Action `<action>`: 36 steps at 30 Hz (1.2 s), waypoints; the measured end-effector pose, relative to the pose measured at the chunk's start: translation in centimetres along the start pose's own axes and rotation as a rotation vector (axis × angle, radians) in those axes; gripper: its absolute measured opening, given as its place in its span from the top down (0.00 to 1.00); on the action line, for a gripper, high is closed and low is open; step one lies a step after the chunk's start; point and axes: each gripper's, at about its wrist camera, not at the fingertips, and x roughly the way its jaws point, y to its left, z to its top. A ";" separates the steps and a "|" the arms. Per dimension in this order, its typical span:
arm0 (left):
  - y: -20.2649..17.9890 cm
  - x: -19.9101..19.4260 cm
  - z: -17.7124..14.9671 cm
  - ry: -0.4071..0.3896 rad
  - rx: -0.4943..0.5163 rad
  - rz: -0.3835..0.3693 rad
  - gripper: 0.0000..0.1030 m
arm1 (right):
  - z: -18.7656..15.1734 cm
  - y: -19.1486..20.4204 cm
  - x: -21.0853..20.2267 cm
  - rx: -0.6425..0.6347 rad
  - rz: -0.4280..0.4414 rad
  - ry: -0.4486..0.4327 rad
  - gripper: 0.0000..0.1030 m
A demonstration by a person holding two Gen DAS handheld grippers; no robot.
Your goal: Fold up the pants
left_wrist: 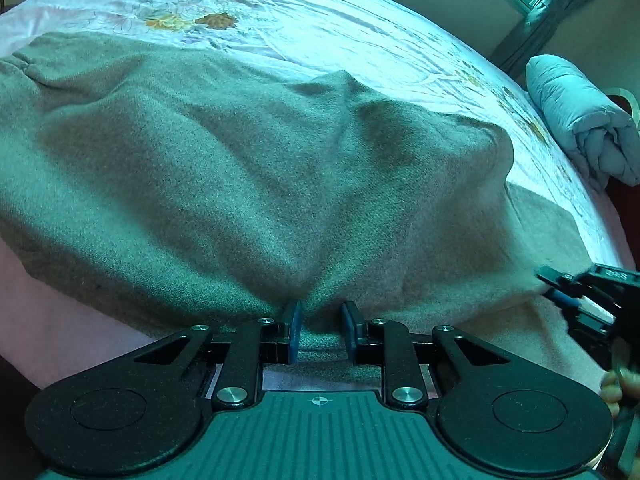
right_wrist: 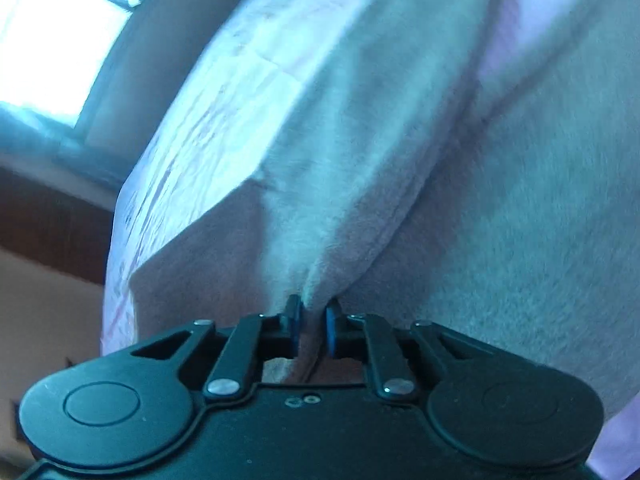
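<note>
The pants point(left_wrist: 248, 168), a fuzzy grey-green fleece pair, lay spread across the bed point(left_wrist: 320, 20), rumpled into broad ridges and hollows, over a pale pink bedsheet point(left_wrist: 360, 32) printed with orange flowers. The cloth reached from the left edge of the left wrist view, where a gathered band showed, down to the near edge of the bed.

The left gripper point(left_wrist: 321, 330) pointed down at the near hem of the pants. Its blue-padded fingers point(left_wrist: 295, 330) stood narrow, with a bunched fold of the fleece pinched between them and the cloth drawn up into a crease at the tips.

The right gripper point(right_wrist: 313, 330) was nearly shut, its fingers point(right_wrist: 332, 330) clamped on a thin gathered fold of the same pants, which rose from the tips in a taut ridge. In the left wrist view this gripper showed at the right edge, at the side of the garment, with a hand point(left_wrist: 618, 390) behind it.

A rolled pale blue quilt point(left_wrist: 580, 120) rested at the far right edge of the bed, well apart from the pants. A window point(right_wrist: 60, 40) glowed in the upper left of the right wrist view.
</note>
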 end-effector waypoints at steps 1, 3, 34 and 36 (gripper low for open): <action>0.0 0.1 0.1 0.001 0.003 -0.001 0.76 | -0.3 0.5 -0.7 -0.047 -0.003 -0.018 0.98; 0.0 0.0 0.2 0.001 0.012 -0.004 0.76 | -0.6 1.1 -2.4 -0.102 -0.003 -0.047 0.99; 1.2 -2.9 1.1 -0.003 0.109 -0.010 0.76 | -5.3 -5.9 -8.3 -0.050 -0.143 0.003 0.98; -0.1 -2.6 0.9 -0.001 0.134 -0.038 0.76 | -5.0 -5.6 -9.1 -0.035 -0.101 -0.018 0.88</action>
